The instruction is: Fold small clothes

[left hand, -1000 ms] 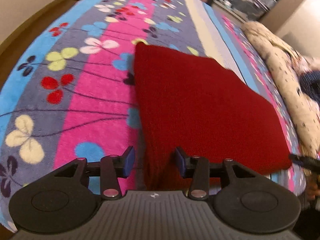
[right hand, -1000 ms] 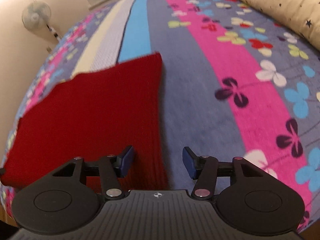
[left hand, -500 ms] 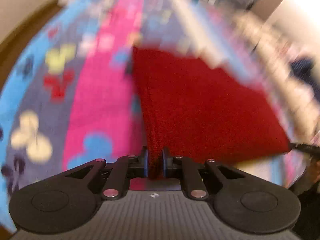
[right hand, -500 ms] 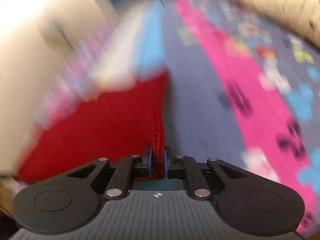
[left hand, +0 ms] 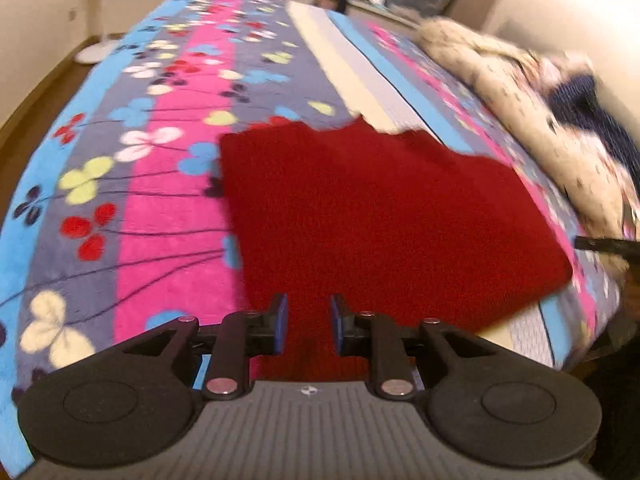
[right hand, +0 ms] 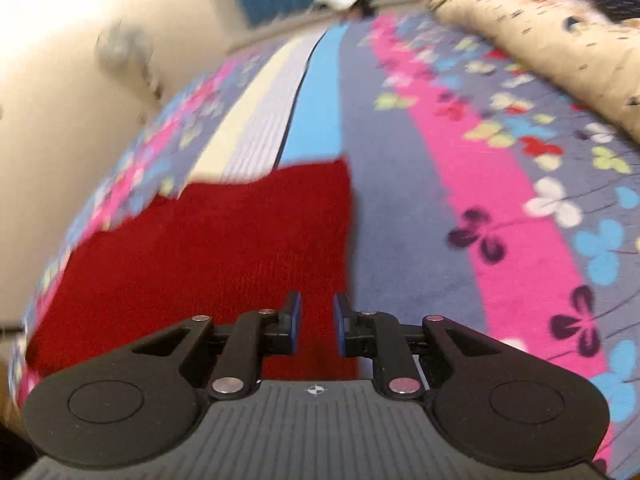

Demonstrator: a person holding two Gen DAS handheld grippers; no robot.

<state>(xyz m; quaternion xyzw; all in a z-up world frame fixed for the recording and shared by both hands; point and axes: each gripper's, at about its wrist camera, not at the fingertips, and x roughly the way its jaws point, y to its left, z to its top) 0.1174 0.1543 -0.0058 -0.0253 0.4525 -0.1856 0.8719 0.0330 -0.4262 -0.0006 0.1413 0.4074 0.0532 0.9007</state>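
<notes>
A red knitted garment (left hand: 380, 216) lies on the flowered bedspread (left hand: 168, 184); it also shows in the right wrist view (right hand: 208, 256). My left gripper (left hand: 307, 326) is over the garment's near left corner, jaws a small way apart with red cloth between the pads; the grip is not clear. My right gripper (right hand: 316, 326) is over the near right corner, jaws likewise slightly apart around the cloth edge. The garment's far edge looks uneven and lifted. Both views are blurred.
A cream patterned duvet (left hand: 532, 128) lies along the right side of the bed, also in the right wrist view (right hand: 560, 32). A standing fan (right hand: 124, 52) is by the wall. The bed's near edge is just below both grippers.
Both grippers went from open to shut on the garment's near corners, and now their jaws stand slightly apart. The garment has been moved along the bed; both cameras are in motion.
</notes>
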